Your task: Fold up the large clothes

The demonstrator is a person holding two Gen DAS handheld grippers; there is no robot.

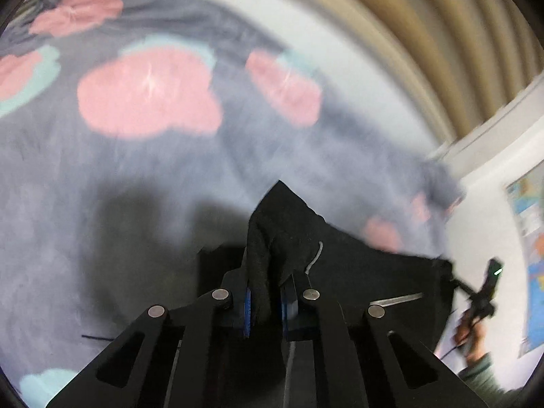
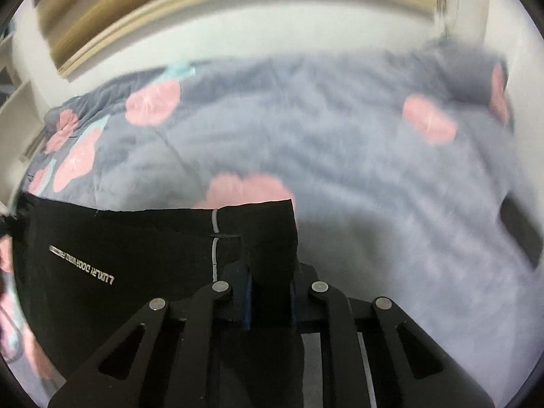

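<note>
A black garment (image 1: 357, 265) with silver lettering (image 2: 81, 263) is held stretched in the air above a bed. My left gripper (image 1: 267, 306) is shut on one bunched corner of it. My right gripper (image 2: 270, 301) is shut on the other corner, and the cloth (image 2: 136, 255) spreads flat to its left. In the left wrist view the right gripper (image 1: 481, 292) and the hand holding it show at the far right, at the garment's other end.
A grey-blue blanket with pink and teal blobs (image 1: 146, 95) covers the bed (image 2: 340, 156) below. A beige curtain (image 1: 425, 34) and a white wall lie beyond. A colourful map (image 1: 530, 238) hangs on the wall at right.
</note>
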